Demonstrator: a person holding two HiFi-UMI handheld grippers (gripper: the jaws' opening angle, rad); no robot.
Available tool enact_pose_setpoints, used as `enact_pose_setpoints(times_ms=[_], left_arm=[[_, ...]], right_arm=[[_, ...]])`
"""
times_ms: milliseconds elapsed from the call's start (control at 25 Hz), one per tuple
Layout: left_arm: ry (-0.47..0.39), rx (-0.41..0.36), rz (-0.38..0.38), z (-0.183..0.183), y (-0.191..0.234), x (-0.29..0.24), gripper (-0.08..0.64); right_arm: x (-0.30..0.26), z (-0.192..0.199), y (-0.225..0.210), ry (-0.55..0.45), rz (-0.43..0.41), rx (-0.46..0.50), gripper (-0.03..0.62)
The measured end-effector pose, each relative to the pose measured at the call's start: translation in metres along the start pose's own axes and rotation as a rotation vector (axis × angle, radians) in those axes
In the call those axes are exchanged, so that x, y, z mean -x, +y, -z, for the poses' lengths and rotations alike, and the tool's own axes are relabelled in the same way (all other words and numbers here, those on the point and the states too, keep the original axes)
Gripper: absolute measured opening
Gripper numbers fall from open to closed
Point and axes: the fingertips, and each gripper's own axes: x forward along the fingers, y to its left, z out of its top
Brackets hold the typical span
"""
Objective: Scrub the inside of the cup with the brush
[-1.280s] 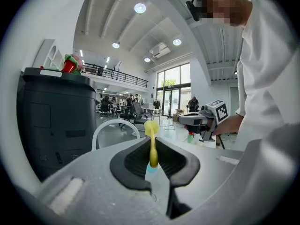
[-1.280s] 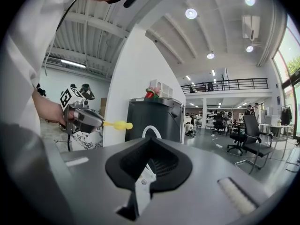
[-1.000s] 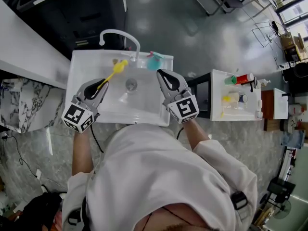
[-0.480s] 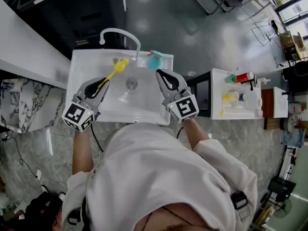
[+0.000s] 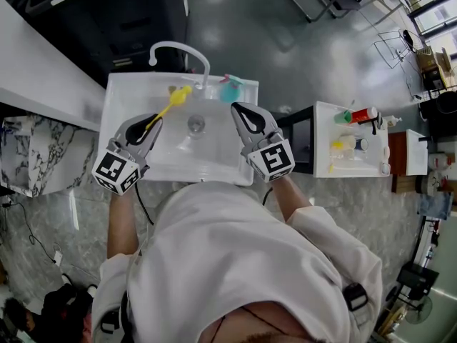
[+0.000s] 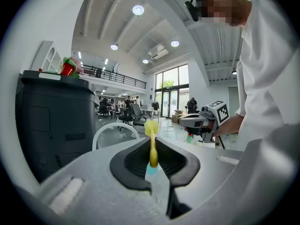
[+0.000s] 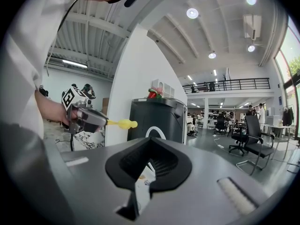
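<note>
Over the white sink (image 5: 118,106), my left gripper (image 5: 151,124) is shut on the thin handle of a yellow brush (image 5: 173,100), whose head points toward the faucet. In the left gripper view the handle (image 6: 153,146) stands clamped between the black pads of that gripper (image 6: 152,161). A teal cup (image 5: 230,89) rests on the sink's back rim, just beyond my right gripper (image 5: 239,111). The right gripper (image 7: 149,149) is shut with nothing between its jaws. From the right gripper view, the left gripper (image 7: 86,118) and the brush head (image 7: 123,123) show at the left.
A curved white faucet (image 5: 175,52) arches over the basin, with the drain (image 5: 196,125) in the middle. A small white table (image 5: 325,166) with bottles stands to the right. A dark bin (image 6: 51,121) sits behind the sink.
</note>
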Motion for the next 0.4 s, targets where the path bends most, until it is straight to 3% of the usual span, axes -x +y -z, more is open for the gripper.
enact_pose_setpoints(times_ms=[400], left_arm=[[0.006,0.003,0.002,-0.0001,0.0056,-0.0013,0.040]], right_arm=[[-0.0055,0.0004,-0.0012,0.010,-0.001,0.003,0.003]])
